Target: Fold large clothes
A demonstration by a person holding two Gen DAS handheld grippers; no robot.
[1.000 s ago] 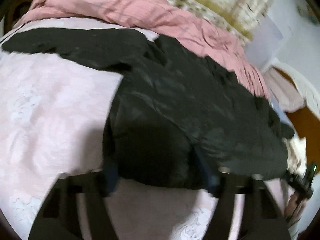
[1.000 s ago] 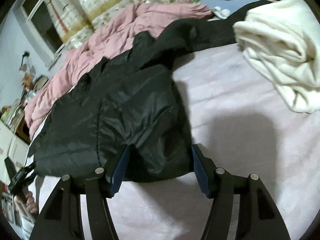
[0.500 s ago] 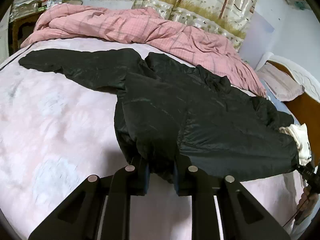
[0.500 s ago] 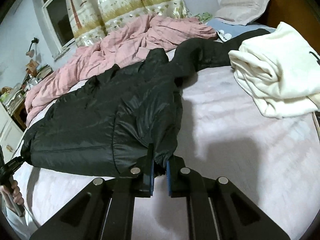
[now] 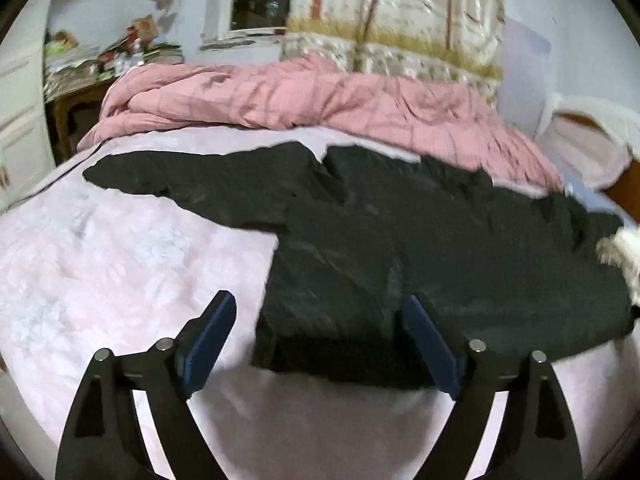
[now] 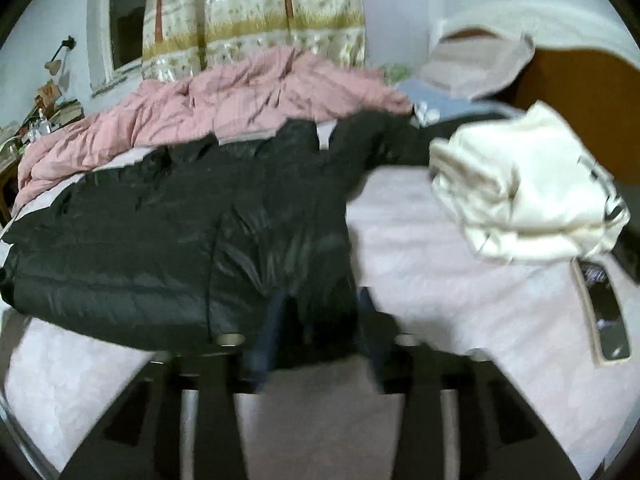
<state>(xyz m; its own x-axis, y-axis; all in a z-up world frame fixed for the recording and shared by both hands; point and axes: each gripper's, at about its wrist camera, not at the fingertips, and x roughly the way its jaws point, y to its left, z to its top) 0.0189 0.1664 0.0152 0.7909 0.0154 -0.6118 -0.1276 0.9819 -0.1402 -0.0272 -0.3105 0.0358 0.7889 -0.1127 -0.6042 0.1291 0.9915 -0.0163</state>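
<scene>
Beyond blurred right gripper [image 6: 316, 334], black jacket [image 6: 180, 240] hem

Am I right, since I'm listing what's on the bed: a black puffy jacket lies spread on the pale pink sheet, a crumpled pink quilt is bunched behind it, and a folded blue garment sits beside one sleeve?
Not quite. The folded garment beside the sleeve is cream-white, not blue, as the right wrist view shows. The black puffy jacket does lie spread on the pale pink sheet, with the crumpled pink quilt bunched behind it.

blk jacket [image 5: 400, 240], pink duvet [image 5: 320, 100], cream garment [image 6: 520, 184]
</scene>
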